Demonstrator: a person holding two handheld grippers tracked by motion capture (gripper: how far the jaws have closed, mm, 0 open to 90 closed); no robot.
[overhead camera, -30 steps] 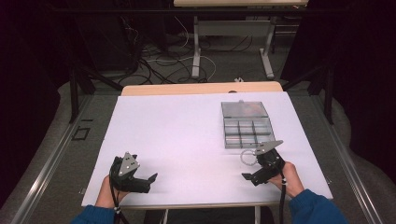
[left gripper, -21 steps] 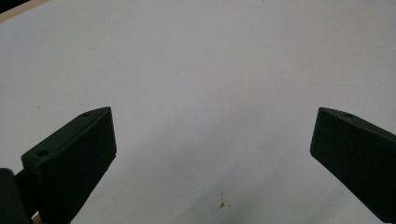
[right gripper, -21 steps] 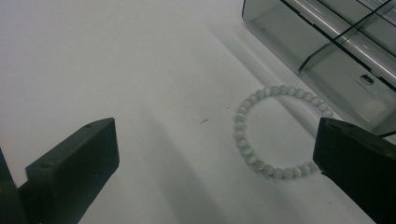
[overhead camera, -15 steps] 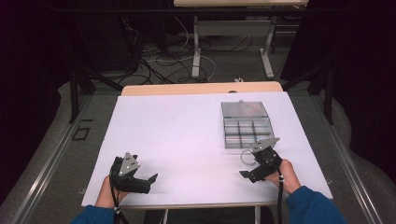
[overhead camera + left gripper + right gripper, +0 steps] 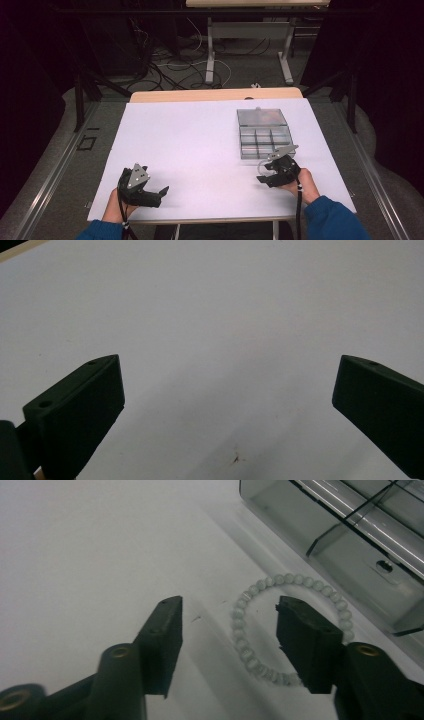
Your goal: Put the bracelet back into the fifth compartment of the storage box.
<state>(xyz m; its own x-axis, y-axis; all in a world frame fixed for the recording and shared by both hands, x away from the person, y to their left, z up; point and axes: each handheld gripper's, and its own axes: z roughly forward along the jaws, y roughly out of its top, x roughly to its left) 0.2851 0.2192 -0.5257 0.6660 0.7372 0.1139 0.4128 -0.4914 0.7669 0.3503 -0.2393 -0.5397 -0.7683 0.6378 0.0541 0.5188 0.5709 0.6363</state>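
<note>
A pale beaded bracelet (image 5: 290, 630) is seen lying flat on the white table (image 5: 200, 145), just beside the near wall of the clear compartment box (image 5: 263, 132). The right gripper (image 5: 227, 615) is held open over it, one jaw above the ring's middle, the other clear to its side. Being a ring, it has no long axis and points nowhere. The left gripper (image 5: 227, 385), also open and empty, is kept well apart.

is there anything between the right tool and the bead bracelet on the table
Nothing visible. The right tool is open just above the bead bracelet, which lies flat on the white table beside the clear box. One jaw overlaps the ring's far side.
</note>
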